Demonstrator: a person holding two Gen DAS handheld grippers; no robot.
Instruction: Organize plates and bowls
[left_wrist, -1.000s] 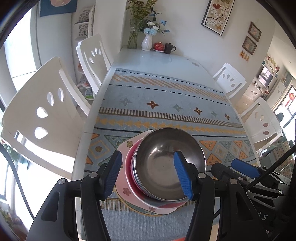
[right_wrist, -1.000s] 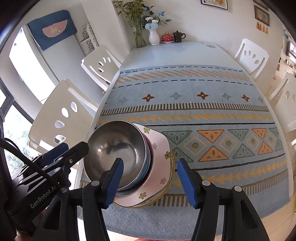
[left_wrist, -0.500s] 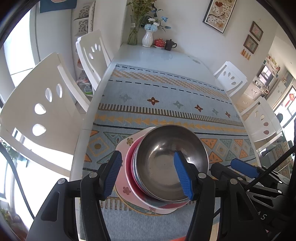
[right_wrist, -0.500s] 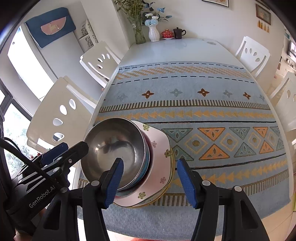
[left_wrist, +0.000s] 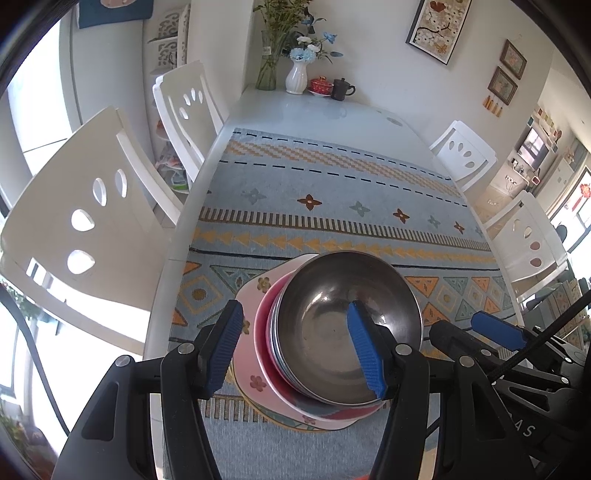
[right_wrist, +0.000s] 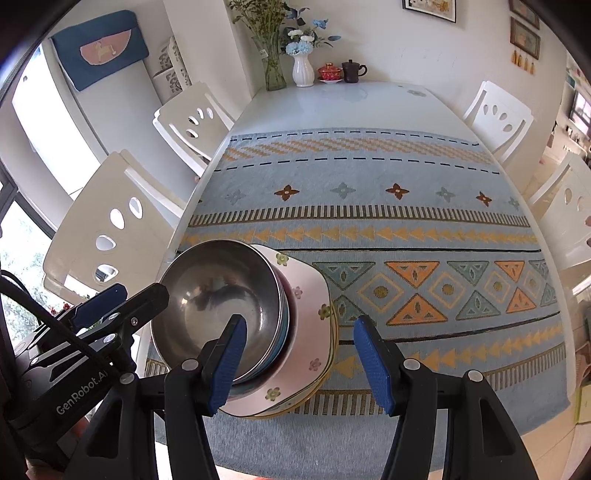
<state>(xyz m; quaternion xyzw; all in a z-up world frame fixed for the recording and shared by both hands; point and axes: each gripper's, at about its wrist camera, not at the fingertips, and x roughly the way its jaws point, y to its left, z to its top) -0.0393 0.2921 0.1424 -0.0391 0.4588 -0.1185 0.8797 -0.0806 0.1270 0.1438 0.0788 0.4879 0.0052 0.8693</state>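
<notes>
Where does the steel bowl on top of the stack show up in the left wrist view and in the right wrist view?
Left wrist view: the steel bowl sits low and centre-right, behind the gripper's right-hand blue pad.
Right wrist view: the steel bowl sits low and left, behind the left-hand blue pad.
Shared landmark: the white vase at the far end of the table, top centre in both.

White table (right_wrist: 347, 107) w/ patterned runner (right_wrist: 369, 206); vases, teacups at far end.
</notes>
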